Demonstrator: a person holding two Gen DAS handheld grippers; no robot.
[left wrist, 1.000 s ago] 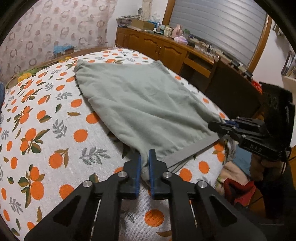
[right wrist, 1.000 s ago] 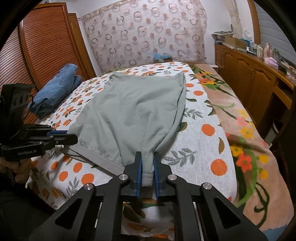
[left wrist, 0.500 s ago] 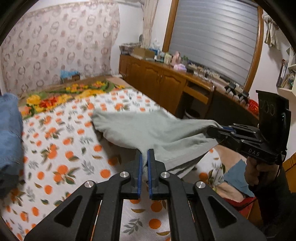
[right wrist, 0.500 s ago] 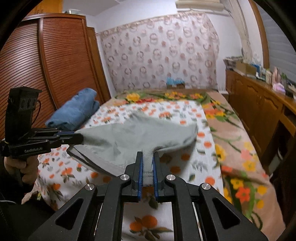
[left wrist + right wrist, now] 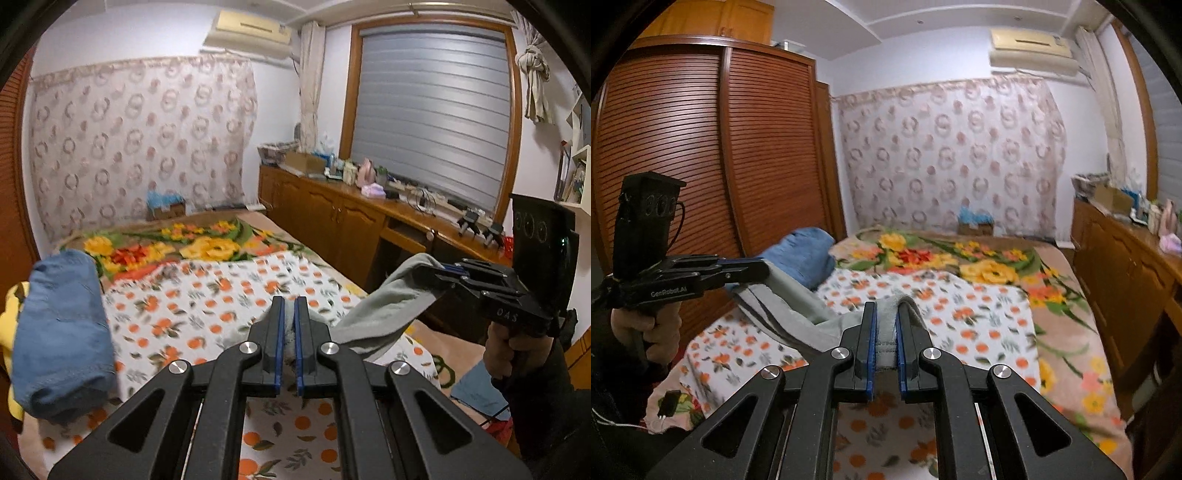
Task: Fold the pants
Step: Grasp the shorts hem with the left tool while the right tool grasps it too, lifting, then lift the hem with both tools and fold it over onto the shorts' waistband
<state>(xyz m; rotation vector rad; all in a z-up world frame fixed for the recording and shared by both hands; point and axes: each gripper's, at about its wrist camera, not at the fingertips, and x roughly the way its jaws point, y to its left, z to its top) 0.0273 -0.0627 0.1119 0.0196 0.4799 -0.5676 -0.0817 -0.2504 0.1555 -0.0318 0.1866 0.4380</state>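
- Left wrist view: left gripper [image 5: 289,325] had its jaws nearly closed, pinching the grey pants [image 5: 384,306].
- Right gripper [image 5: 886,332] clamped the waistband; folded jeans [image 5: 805,254] lay at ten o'clock on the bed [image 5: 979,325].

The pants [image 5: 384,306] are soft grey cloth, matt, with a stitched hem. The left gripper [image 5: 289,314] and right gripper [image 5: 885,321] look like matt black plastic with shiny metal pins and blue pads, maybe rubber. The wardrobe [image 5: 713,147] is ribbed brown wood.
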